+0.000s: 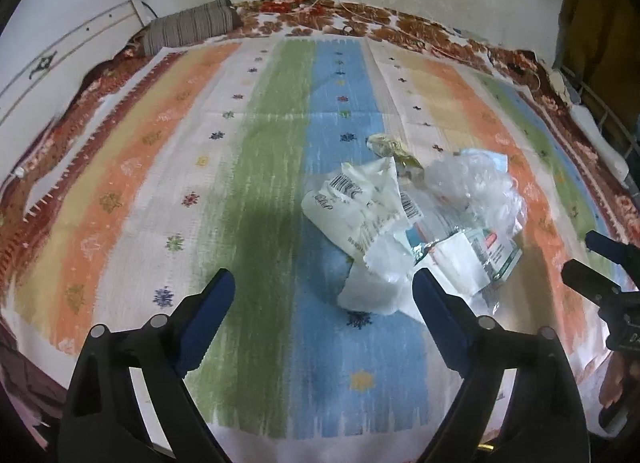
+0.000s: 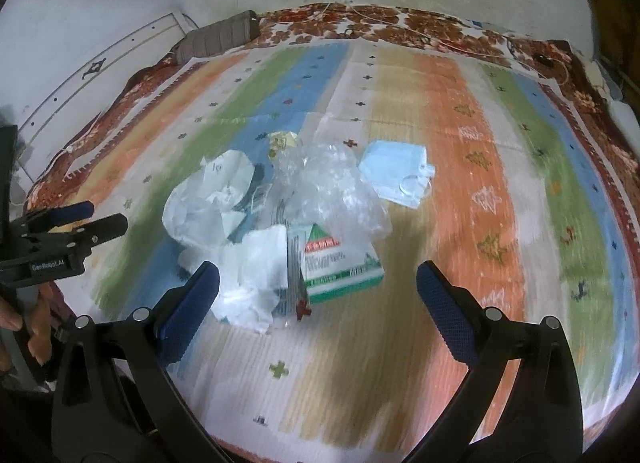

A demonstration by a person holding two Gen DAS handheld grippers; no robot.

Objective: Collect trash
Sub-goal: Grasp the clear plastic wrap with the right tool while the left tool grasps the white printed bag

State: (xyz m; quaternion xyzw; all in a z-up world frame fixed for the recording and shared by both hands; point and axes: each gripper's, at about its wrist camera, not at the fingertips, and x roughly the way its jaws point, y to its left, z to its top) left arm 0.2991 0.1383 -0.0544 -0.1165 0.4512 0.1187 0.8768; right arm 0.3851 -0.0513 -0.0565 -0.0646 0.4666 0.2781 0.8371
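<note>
Both grippers' jaws spread wide, empty, trash pile (image 2: 276, 231) just beyond them.

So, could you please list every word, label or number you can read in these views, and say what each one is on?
"GenRobot.AI": white print on the body of the left gripper, seen in the right wrist view.
Green and white carton: red band and green lettering, too blurred to read.
White printed bag: barcodes and dark print, not legible.
Right gripper: white letters on its body, cut off at the picture's edge.
</note>
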